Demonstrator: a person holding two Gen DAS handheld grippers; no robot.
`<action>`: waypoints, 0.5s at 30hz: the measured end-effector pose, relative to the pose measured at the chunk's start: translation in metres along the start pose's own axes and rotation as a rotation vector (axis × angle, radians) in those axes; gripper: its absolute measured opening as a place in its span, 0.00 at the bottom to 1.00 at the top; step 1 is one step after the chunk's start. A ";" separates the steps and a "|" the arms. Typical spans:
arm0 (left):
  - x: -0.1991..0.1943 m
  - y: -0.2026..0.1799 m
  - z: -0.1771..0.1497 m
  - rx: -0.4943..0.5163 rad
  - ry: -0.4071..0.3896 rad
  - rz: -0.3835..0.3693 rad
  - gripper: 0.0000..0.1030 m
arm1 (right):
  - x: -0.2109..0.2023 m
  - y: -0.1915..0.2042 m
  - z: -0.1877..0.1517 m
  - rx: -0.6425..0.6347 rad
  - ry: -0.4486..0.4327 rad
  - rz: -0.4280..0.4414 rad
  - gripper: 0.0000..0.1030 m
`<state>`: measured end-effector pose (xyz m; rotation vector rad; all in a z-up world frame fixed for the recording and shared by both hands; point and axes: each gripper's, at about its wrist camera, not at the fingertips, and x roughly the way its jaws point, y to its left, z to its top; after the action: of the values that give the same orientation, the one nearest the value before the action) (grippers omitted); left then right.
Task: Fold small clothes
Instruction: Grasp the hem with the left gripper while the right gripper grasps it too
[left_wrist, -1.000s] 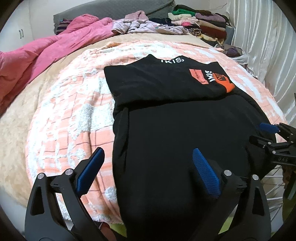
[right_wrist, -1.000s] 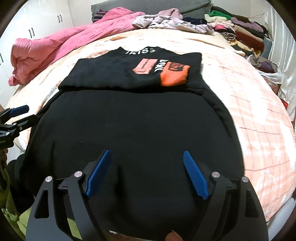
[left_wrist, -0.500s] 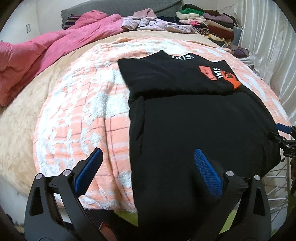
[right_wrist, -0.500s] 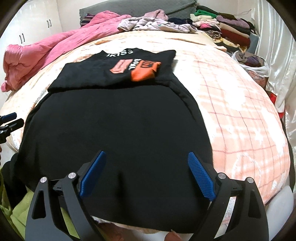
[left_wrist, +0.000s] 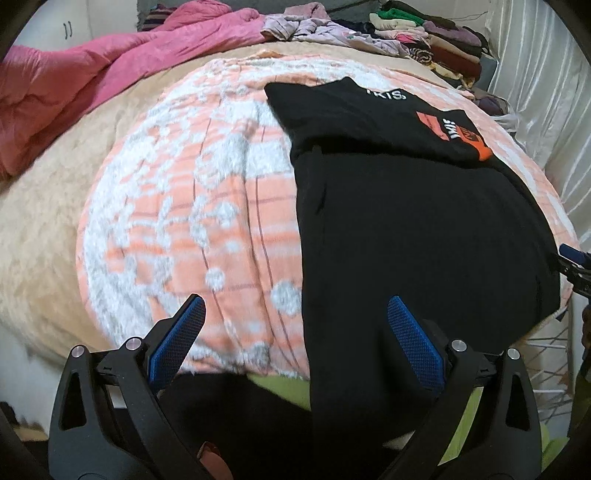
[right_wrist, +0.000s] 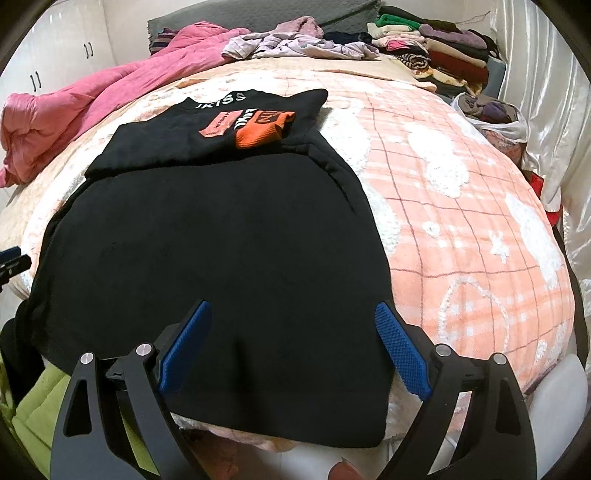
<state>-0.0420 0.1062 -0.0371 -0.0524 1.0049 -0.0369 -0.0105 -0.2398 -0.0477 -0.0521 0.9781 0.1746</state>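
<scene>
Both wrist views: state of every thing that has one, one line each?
black garment: spread flat on the blanket, top part folded down, orange print up
left gripper: open, empty, over the garment's left edge
right gripper: open, empty, over the garment's near hem
pink quilt: bunched up
clothes stack: folded, piled
lilac clothes: unfolded, heaped

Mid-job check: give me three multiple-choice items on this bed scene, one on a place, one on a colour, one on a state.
1. Where does the black sweatshirt lie?
A floor
B pink-and-white plaid blanket
C chair

2. What colour is the cuff folded onto it?
A orange
B green
C yellow

3. How is the right hand-held gripper?
A shut on cloth
B open, gripping nothing
C out of view

Answers: 1 B, the blanket shows around it; 2 A, bright orange ribbing beside the print; 3 B, both blue pads stand wide apart above the hem.
</scene>
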 end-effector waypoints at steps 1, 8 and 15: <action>-0.001 0.000 -0.002 0.000 0.001 0.000 0.90 | -0.001 -0.001 -0.001 0.000 0.000 -0.002 0.87; -0.001 -0.003 -0.016 -0.016 0.027 -0.034 0.87 | -0.003 -0.009 -0.007 0.012 0.002 -0.003 0.89; 0.011 -0.008 -0.028 -0.019 0.094 -0.087 0.66 | -0.008 -0.026 -0.023 0.045 0.022 -0.008 0.89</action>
<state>-0.0598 0.0967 -0.0604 -0.1124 1.0970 -0.1101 -0.0293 -0.2696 -0.0544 -0.0168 1.0028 0.1453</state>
